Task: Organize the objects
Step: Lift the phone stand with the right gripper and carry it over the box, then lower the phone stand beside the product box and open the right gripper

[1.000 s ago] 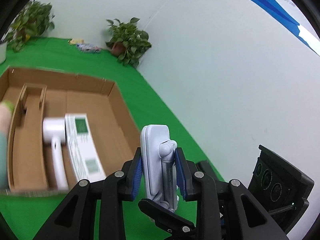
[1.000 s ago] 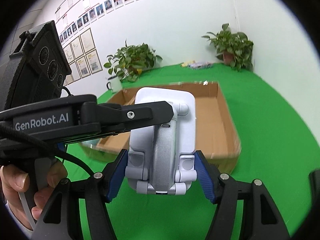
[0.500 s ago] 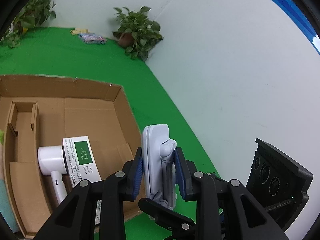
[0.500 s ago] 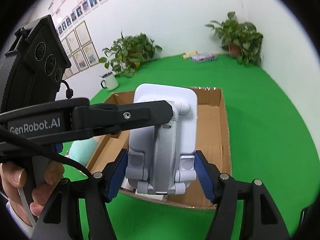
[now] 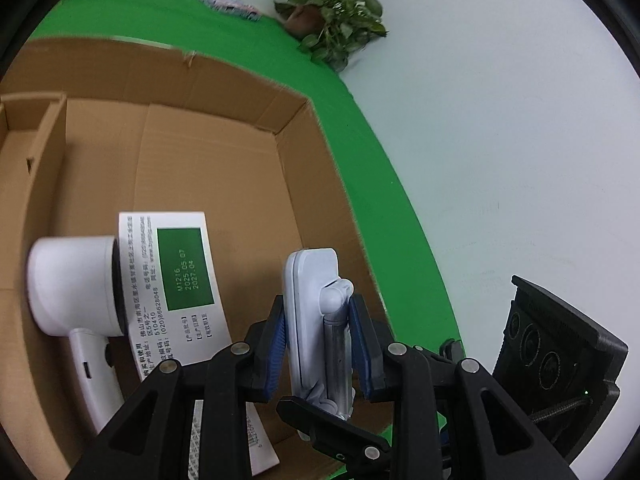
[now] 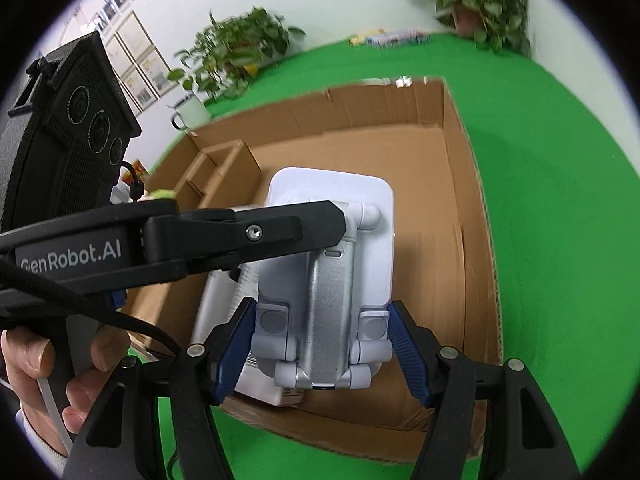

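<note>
A white and silver folding stand point(image 5: 310, 300) is held over the right part of an open cardboard box point(image 5: 224, 92). My left gripper point(image 5: 318, 344) is shut on its thin sides, blue pads pressed on both faces. In the right wrist view the stand point(image 6: 328, 280) shows its broad back, and my right gripper point(image 6: 322, 348) is shut on its lower corners. The left gripper's black finger point(image 6: 248, 236) crosses in front of the stand's top. Inside the box lie a white handheld device point(image 5: 72, 284) and a white carton with a green label point(image 5: 180, 272).
The box point(image 6: 472, 200) sits on a green cloth point(image 6: 560, 240) and has a cardboard divider point(image 6: 224, 160) at its left. Potted plants point(image 6: 240, 40) and a white mug point(image 6: 192, 110) stand at the back. A white wall point(image 5: 500, 140) runs along the right. A hand point(image 6: 32, 364) grips the left tool.
Both grippers have carried the stand forward and down, from in front of the box to over its right part. The box fills much more of both views. Neither grip has changed.
</note>
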The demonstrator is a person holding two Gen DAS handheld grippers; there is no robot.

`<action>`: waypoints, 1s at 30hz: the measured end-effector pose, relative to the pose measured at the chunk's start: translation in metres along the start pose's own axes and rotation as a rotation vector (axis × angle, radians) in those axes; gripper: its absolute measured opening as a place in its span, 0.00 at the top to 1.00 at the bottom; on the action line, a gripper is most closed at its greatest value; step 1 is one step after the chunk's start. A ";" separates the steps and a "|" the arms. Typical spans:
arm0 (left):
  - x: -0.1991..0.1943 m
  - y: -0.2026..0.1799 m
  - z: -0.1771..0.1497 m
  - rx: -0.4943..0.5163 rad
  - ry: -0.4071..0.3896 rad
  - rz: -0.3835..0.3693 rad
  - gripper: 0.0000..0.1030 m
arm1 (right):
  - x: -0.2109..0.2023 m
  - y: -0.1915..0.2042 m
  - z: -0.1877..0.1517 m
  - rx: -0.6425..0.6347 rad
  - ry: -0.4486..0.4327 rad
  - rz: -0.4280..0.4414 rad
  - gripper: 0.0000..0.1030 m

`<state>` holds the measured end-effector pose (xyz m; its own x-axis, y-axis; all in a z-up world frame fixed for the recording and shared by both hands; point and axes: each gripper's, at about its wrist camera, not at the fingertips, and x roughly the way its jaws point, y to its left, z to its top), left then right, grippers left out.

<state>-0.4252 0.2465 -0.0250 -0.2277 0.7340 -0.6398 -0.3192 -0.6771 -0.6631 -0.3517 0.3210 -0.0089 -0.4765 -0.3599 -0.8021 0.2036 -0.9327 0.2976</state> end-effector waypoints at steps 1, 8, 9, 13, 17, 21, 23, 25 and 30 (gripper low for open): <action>0.003 0.003 0.000 -0.009 0.002 -0.009 0.74 | 0.002 -0.002 0.000 -0.002 0.011 -0.009 0.37; 0.013 0.018 -0.002 -0.070 0.027 -0.036 0.73 | 0.008 -0.001 0.001 -0.010 0.061 -0.065 0.37; 0.013 0.020 -0.004 -0.081 0.036 -0.041 0.73 | 0.009 0.001 0.001 -0.016 0.068 -0.074 0.37; 0.014 0.025 -0.005 -0.096 0.056 -0.033 0.73 | 0.013 0.003 -0.001 -0.020 0.102 -0.115 0.37; 0.014 0.030 -0.003 -0.117 0.067 0.009 0.75 | 0.016 0.007 0.000 -0.017 0.118 -0.129 0.48; 0.013 0.038 -0.004 -0.133 0.080 0.025 0.75 | 0.025 0.010 -0.002 -0.032 0.140 -0.181 0.57; 0.013 0.039 -0.003 -0.129 0.084 0.026 0.75 | 0.026 0.010 -0.002 -0.029 0.145 -0.186 0.57; 0.013 0.038 -0.003 -0.123 0.098 0.024 0.75 | 0.026 0.009 -0.002 -0.015 0.146 -0.185 0.57; -0.002 0.033 -0.004 -0.108 0.074 0.023 0.68 | 0.024 0.011 -0.005 -0.002 0.171 -0.183 0.57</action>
<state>-0.4316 0.2225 -0.0470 -0.1635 0.7153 -0.6795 -0.2129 -0.6981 -0.6836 -0.3569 0.3025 -0.0278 -0.3541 -0.1763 -0.9185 0.1289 -0.9819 0.1387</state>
